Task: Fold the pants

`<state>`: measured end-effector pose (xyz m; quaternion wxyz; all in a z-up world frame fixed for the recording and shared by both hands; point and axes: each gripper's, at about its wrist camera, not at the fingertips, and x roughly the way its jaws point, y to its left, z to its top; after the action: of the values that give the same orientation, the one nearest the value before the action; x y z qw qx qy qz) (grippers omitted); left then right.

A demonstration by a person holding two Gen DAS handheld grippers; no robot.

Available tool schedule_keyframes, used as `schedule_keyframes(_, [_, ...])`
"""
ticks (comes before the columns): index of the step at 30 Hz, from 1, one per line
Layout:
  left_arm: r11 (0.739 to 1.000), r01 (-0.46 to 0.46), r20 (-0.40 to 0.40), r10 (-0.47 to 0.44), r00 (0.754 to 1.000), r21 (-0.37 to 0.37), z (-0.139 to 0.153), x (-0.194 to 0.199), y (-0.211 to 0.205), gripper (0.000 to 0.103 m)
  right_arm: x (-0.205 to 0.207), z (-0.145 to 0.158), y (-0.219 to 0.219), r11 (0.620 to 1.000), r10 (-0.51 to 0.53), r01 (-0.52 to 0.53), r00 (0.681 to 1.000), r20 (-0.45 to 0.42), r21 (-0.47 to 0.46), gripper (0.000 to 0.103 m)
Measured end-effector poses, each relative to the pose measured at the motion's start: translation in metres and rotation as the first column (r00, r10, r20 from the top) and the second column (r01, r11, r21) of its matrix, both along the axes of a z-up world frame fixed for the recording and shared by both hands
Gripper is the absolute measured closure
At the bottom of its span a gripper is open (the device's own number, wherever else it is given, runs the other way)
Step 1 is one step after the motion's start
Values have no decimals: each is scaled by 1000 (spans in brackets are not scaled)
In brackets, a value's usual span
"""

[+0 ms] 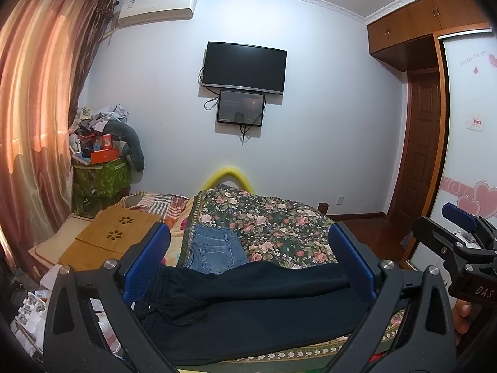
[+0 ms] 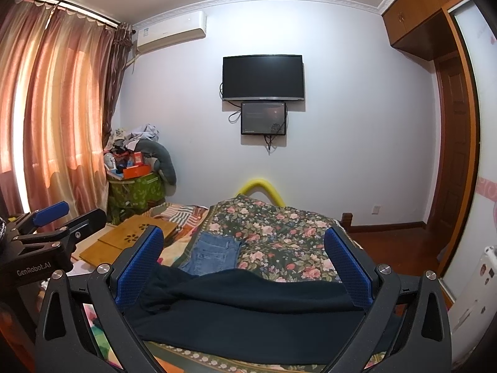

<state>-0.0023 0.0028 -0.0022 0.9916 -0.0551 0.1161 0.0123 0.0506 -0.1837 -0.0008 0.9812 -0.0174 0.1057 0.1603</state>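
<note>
Dark navy pants [image 1: 248,307] lie across the near end of the floral bedspread [image 1: 273,227], waistband at the left; they also show in the right wrist view [image 2: 248,304]. My left gripper [image 1: 248,248] is open, its blue pads [image 1: 149,255] wide apart, above the pants. My right gripper [image 2: 245,251] is open too, over the pants' right part; it shows at the right edge of the left wrist view [image 1: 459,242]. The left gripper shows at the left of the right wrist view [image 2: 52,227]. Neither holds cloth.
Folded blue jeans [image 1: 214,250] lie on the bedspread beyond the dark pants. A wooden lap tray [image 1: 108,239] sits to the left. A full green basket [image 1: 101,174] stands by the curtain. A wall TV [image 1: 243,66] faces me. Wardrobe and door [image 1: 425,143] stand right.
</note>
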Motion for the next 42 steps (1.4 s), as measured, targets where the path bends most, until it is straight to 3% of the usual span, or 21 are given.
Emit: schedule_keyframes(42, [1000,-1,-19,1,1000,-4,-7,7,2,0,9,-4,-1,1000,-12,12,1000,-29,-14,0])
